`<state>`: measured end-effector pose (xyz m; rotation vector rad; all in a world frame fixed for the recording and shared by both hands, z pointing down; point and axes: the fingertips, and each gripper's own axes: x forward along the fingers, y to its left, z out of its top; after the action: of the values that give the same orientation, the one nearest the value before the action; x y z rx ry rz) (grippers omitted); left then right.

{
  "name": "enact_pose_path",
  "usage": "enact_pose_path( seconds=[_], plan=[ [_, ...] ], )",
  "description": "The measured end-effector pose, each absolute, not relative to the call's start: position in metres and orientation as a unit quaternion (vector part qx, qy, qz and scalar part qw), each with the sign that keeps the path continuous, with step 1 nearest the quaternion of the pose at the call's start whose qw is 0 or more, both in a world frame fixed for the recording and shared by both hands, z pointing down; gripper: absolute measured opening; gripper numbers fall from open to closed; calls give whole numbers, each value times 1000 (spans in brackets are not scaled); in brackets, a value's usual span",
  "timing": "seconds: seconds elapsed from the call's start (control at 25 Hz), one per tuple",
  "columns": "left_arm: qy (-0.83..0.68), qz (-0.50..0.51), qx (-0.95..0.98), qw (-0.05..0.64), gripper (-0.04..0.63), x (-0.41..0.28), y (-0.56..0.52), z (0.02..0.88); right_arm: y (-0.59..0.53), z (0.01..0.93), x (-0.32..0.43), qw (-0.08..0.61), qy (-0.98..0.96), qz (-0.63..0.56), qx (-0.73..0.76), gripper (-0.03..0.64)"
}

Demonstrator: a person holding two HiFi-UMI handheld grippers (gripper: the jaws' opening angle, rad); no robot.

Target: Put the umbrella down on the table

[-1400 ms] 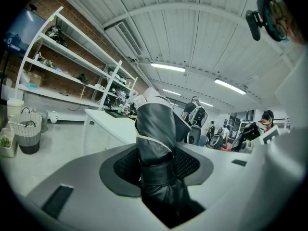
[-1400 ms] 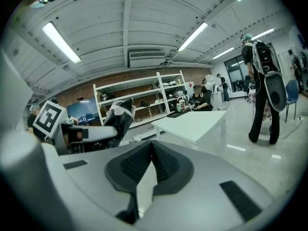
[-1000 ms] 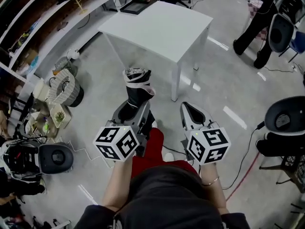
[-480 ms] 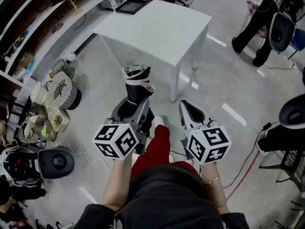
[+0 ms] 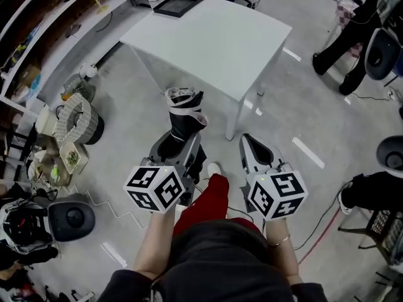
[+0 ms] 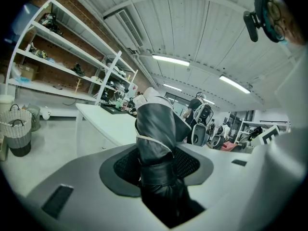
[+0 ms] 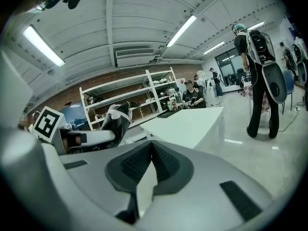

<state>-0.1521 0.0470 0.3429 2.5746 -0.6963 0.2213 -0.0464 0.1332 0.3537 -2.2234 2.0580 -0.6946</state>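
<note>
A folded black umbrella [image 5: 183, 113] with a white strap sticks up and forward out of my left gripper [image 5: 182, 137], which is shut on its lower part. In the left gripper view the umbrella [image 6: 155, 138] fills the gap between the dark pads. My right gripper [image 5: 252, 145] is beside it to the right, shut and empty, its pads meeting at the tips [image 7: 151, 150]; the umbrella [image 7: 115, 121] shows at that view's left. The white table [image 5: 211, 39] stands ahead on the floor, its near corner just beyond the umbrella's tip.
A black tray [image 5: 176, 5] and cups sit on the table's far corner. Woven baskets [image 5: 79, 115] and shelves line the left. A person in black [image 5: 343, 43] stands at the back right, near chairs [image 5: 390, 159]. Cables cross the floor.
The table has come nearer and sits lower in the head view. Both grippers keep the same pose, with the umbrella still held in the left one.
</note>
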Motion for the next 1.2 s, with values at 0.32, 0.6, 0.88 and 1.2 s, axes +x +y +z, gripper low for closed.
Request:
enact_pose_path(
  seconds=[0.32, 0.6, 0.88, 1.2],
  plan=[
    [-240, 84, 935, 246, 198, -109, -30, 348, 55, 352, -5, 7, 652, -228, -723, 18],
    [-224, 84, 940, 243, 198, -69, -91, 341, -11, 347, 27, 3, 649, -228, -726, 18],
    [-215, 86, 939, 255, 198, -28, -139, 346, -61, 357, 59, -8, 645, -239, -725, 18],
    [-214, 98, 937, 257, 198, 12, -169, 355, -87, 367, 100, -13, 636, -248, -731, 18]
  ],
)
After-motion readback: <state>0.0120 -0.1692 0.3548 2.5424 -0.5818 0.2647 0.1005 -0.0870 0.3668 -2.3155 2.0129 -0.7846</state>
